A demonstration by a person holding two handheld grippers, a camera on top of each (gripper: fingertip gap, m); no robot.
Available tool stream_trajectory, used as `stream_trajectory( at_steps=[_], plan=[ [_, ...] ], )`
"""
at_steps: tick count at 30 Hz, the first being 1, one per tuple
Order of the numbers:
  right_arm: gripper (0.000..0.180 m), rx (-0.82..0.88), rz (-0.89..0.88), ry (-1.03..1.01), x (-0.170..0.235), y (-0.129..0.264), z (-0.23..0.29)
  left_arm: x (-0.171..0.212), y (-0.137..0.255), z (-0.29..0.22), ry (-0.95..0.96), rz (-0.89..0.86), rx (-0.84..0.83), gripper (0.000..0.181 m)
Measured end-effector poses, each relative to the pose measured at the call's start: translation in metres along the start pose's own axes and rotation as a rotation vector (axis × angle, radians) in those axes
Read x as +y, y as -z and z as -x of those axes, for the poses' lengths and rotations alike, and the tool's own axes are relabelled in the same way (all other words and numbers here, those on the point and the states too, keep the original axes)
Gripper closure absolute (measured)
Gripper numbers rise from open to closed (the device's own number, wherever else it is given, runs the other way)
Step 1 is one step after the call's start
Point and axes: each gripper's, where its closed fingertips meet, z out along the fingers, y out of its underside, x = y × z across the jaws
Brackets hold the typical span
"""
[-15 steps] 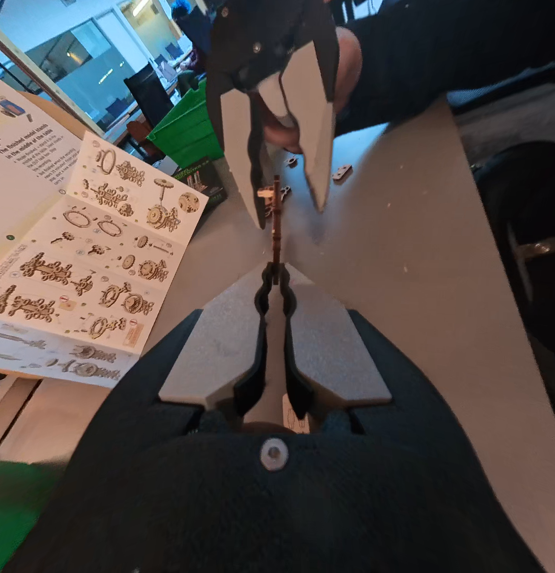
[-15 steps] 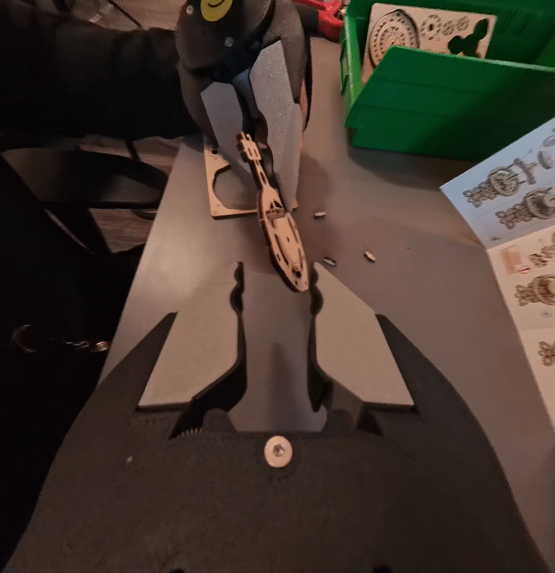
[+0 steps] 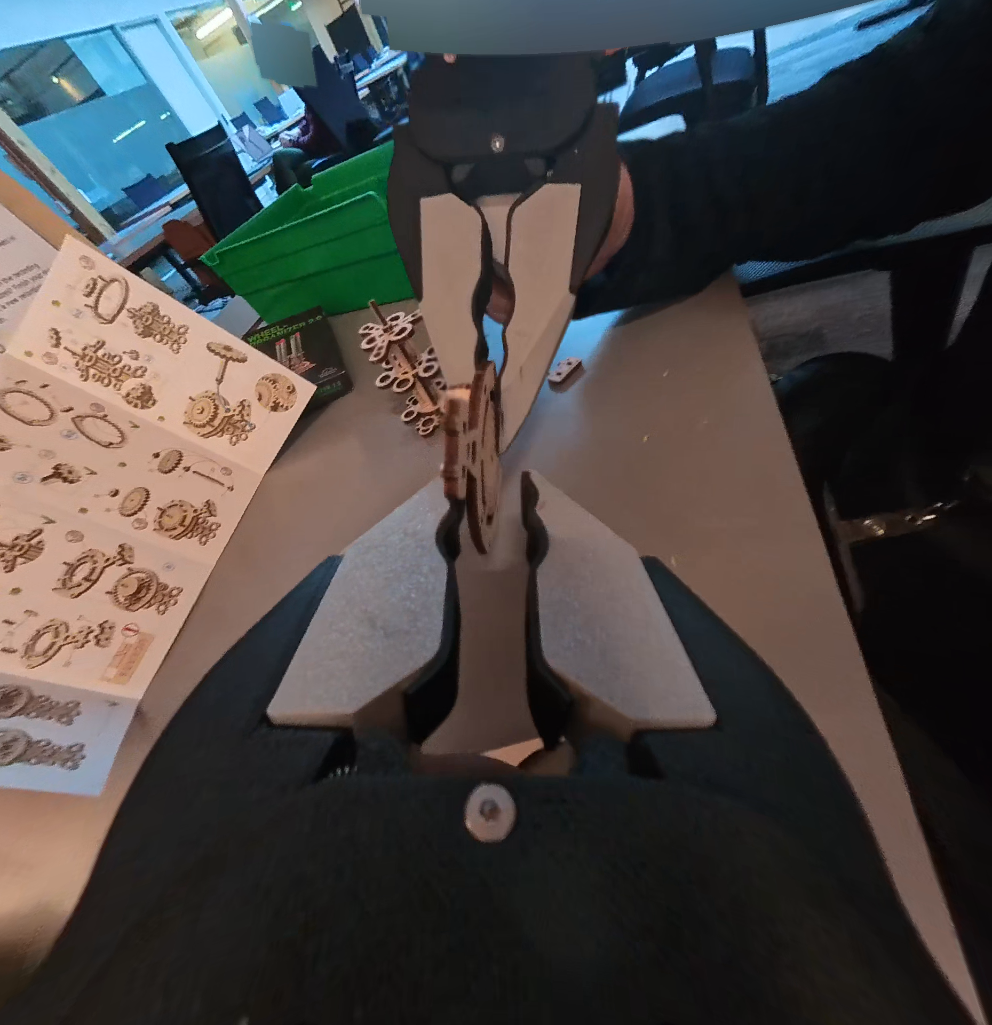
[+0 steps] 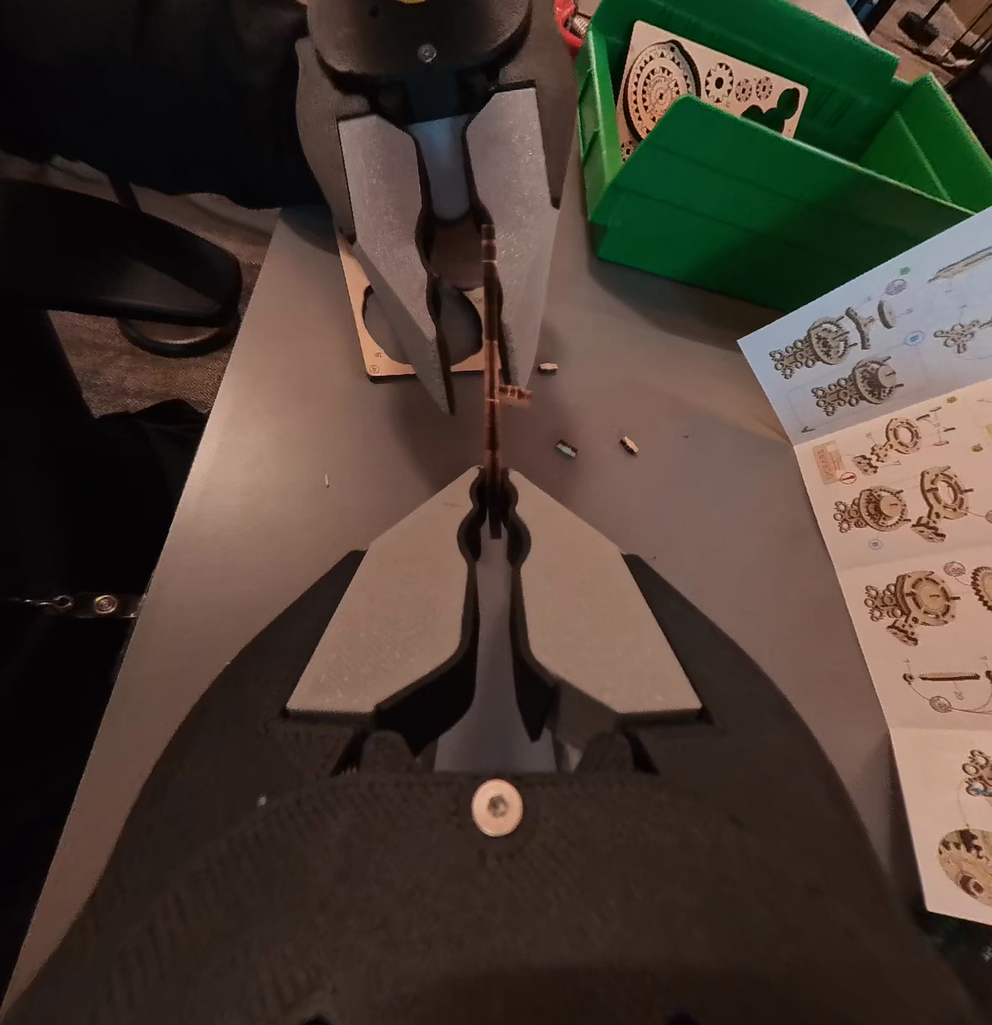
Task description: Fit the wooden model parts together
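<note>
Changing hands: wooden disc-and-stem part (image 4: 491, 355), mid-frame above the grey tabletop (image 4: 649, 499). Right tongs (image 4: 491, 482), parted half a second ago, now pinch its edge; left tongs (image 3: 485, 499) have released, standing narrowly apart around it. Likely a regrip before fitting.

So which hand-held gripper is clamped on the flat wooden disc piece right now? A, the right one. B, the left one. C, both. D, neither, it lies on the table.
A: in the right wrist view the right hand-held gripper pinches the wooden disc piece edge-on, while the left wrist view shows the left hand-held gripper open around it.
</note>
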Motion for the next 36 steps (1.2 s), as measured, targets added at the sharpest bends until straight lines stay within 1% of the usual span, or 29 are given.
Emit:
stream_trajectory(
  at_steps=[2,5,8,9,11,15,17,20,22,25,31,33,36],
  plan=[
    [0.18,0.006,0.003,0.019,0.002,0.0,0.001,-0.004,-0.001,-0.002,0.023,-0.028,0.021,0.166],
    [0.18,-0.001,-0.01,0.039,0.001,0.001,0.006,-0.012,0.0,-0.004,0.014,-0.069,0.031,0.18],
    [0.179,0.008,0.006,0.018,0.004,-0.002,0.006,-0.011,-0.002,-0.005,-0.015,-0.058,0.024,0.181],
    [0.176,0.013,0.008,0.002,0.005,-0.003,0.006,-0.009,-0.003,-0.007,-0.041,-0.046,0.016,0.181],
    [0.154,0.037,-0.006,-0.014,0.004,-0.001,0.003,-0.004,-0.006,-0.009,-0.069,-0.029,0.01,0.181],
    [0.137,0.039,-0.088,-0.044,-0.006,0.007,0.006,-0.005,-0.002,-0.003,-0.086,-0.045,-0.038,0.181],
    [0.132,0.059,-0.119,-0.058,-0.01,0.008,0.006,-0.007,0.0,0.001,-0.089,-0.062,-0.062,0.181],
    [0.135,0.12,-0.133,-0.027,-0.013,0.008,0.001,-0.006,-0.002,0.001,-0.129,-0.049,-0.079,0.181],
    [0.14,0.103,-0.16,-0.005,-0.019,0.009,0.007,-0.005,-0.003,-0.001,-0.153,-0.037,-0.08,0.18],
    [0.149,0.084,-0.148,0.023,-0.019,0.006,0.012,-0.004,-0.005,-0.003,-0.155,-0.036,-0.069,0.18],
    [0.157,0.09,-0.156,0.026,-0.018,0.008,0.009,-0.004,-0.006,-0.008,-0.169,-0.035,-0.049,0.18],
    [0.168,0.097,-0.164,0.037,-0.019,0.009,0.009,-0.004,-0.006,-0.008,-0.164,-0.037,-0.047,0.181],
    [0.17,0.101,-0.161,0.046,-0.019,0.009,0.009,-0.005,-0.006,-0.009,-0.153,-0.043,-0.038,0.18]
  ],
)
